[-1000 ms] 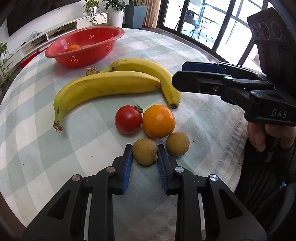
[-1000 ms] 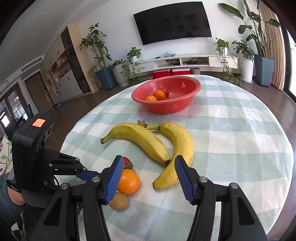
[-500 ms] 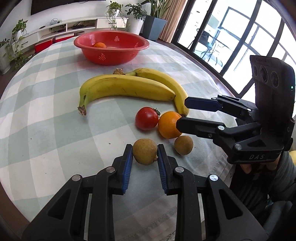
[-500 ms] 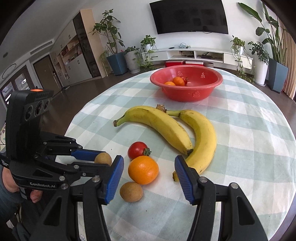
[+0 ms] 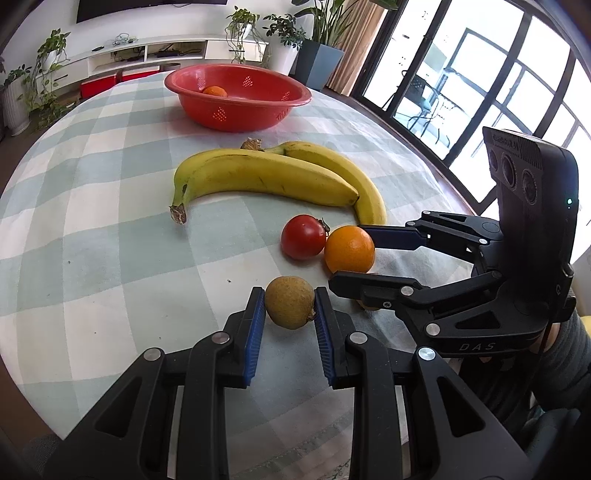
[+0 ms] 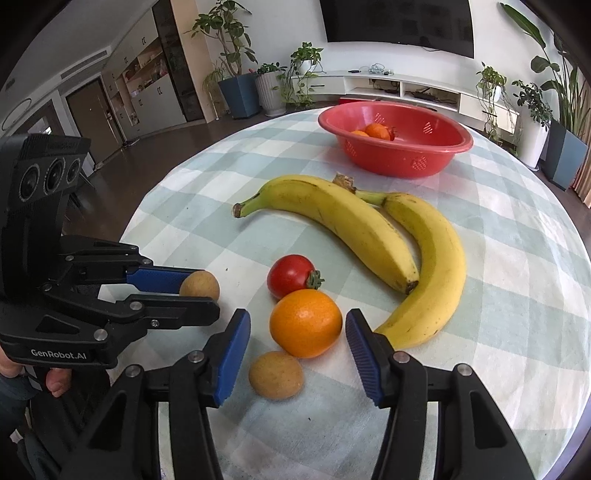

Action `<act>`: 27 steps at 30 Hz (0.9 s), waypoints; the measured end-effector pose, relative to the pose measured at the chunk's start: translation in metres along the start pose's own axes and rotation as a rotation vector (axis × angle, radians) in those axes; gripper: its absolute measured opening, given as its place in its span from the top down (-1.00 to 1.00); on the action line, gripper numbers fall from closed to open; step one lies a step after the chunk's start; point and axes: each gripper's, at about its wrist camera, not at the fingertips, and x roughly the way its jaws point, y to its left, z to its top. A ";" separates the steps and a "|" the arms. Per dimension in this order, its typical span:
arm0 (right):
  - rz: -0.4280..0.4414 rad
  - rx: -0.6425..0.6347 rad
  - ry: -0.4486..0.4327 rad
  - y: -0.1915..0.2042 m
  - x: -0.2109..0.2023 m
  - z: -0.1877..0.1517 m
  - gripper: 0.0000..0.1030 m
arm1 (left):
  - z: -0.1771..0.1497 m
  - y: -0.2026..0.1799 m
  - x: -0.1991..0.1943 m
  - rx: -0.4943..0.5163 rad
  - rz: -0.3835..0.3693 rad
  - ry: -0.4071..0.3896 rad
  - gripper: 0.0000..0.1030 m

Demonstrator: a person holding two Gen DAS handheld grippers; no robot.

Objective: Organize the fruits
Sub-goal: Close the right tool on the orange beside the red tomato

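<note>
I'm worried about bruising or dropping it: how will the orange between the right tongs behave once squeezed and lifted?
The round, glossy orange would probably roll if nudged. The closing right tongs don't press it yet; its firm-looking rind should take a grip. It sits close to the red tomato, which may get jostled.

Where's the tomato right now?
On the table in both views, the tomato touches the orange between the bananas and the small brown fruits.

Sunlit lounge, wall television (image 6: 397, 24), potted plants (image 6: 225, 40)
</note>
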 end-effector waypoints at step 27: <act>0.038 0.083 0.019 -0.011 0.006 0.001 0.15 | -0.001 -0.002 0.003 0.008 -0.003 0.004 0.52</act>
